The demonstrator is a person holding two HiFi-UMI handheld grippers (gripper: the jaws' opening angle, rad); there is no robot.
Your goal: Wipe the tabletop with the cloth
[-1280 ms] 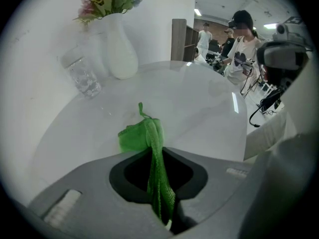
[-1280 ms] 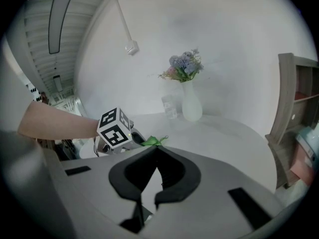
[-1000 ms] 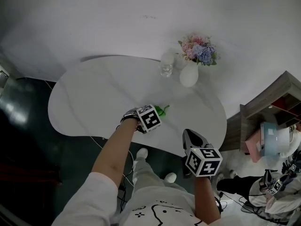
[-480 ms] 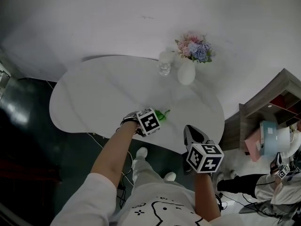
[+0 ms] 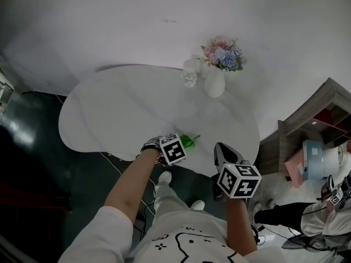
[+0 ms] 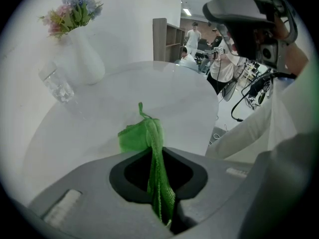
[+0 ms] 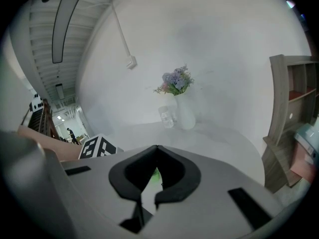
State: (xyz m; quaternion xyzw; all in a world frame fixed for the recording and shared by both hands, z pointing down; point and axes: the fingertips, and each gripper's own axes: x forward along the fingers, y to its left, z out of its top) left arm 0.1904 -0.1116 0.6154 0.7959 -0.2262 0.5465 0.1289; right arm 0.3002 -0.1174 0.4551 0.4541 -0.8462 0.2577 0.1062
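Note:
A green cloth (image 5: 188, 141) lies bunched on the white oval table (image 5: 120, 108), close to its near edge. My left gripper (image 5: 184, 143) is shut on the cloth. In the left gripper view, the cloth (image 6: 134, 136) runs down between the closed jaws of the left gripper (image 6: 155, 151), and its free end rests on the tabletop. My right gripper (image 5: 219, 149) hovers just off the table's near right edge. In its own view the right gripper (image 7: 157, 147) is shut and holds nothing, and a sliver of the cloth (image 7: 155, 174) shows behind it.
At the table's far side stand a white vase of flowers (image 5: 214, 84) and a clear glass (image 5: 190, 76). A wooden shelf (image 5: 307, 130) stands to the right of the table, with people and cables near it. A dark floor lies to the left.
My left gripper has drawn the cloth across the tabletop toward the near edge. The right gripper has barely moved.

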